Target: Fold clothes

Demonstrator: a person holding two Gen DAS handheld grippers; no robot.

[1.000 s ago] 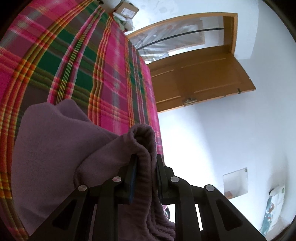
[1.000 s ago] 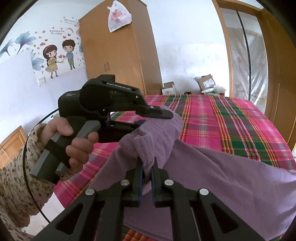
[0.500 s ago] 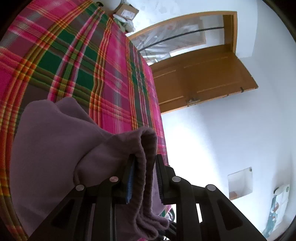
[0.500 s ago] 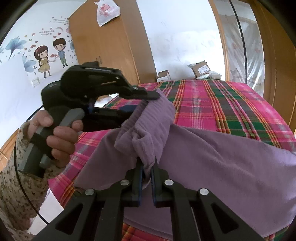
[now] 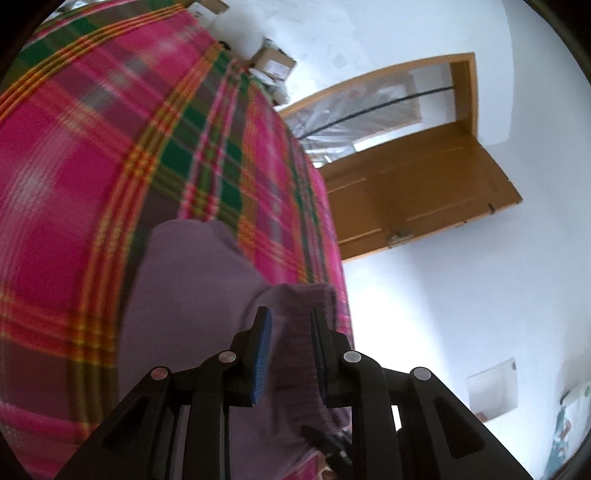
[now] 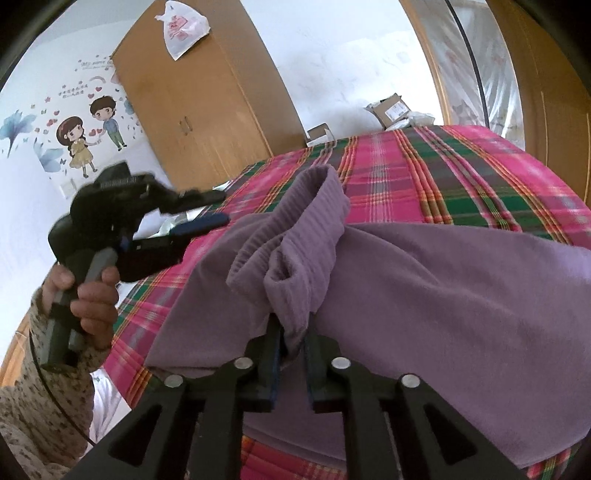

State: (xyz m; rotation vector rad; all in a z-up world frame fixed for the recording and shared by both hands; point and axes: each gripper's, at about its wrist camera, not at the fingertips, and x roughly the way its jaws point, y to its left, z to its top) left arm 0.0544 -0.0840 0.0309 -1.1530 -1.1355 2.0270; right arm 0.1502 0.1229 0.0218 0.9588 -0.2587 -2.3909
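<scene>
A purple garment (image 6: 424, 288) lies bunched on the pink and green plaid bed (image 6: 461, 177). My right gripper (image 6: 291, 328) is shut on a fold of its ribbed edge, which stands up in a loop beyond the fingers. Held by a hand (image 6: 92, 295), my left gripper (image 6: 218, 208) hovers to the left of the cloth, apart from it, with its jaws spread. In the left wrist view the left gripper (image 5: 288, 314) is open, and the purple garment (image 5: 192, 288) lies on the plaid bed (image 5: 92, 147) just past the fingers.
A wooden wardrobe (image 6: 199, 103) with a plastic bag (image 6: 184, 29) on top stands behind the bed. Cardboard boxes (image 6: 391, 109) sit at the far end. An open wooden door (image 5: 417, 192) is beyond the bed's side edge. A patterned sleeve (image 6: 33, 406) is at lower left.
The left gripper has let go of the ribbed edge and drawn away to the left. The right gripper keeps its hold, and the cloth has sunk lower onto the bed.
</scene>
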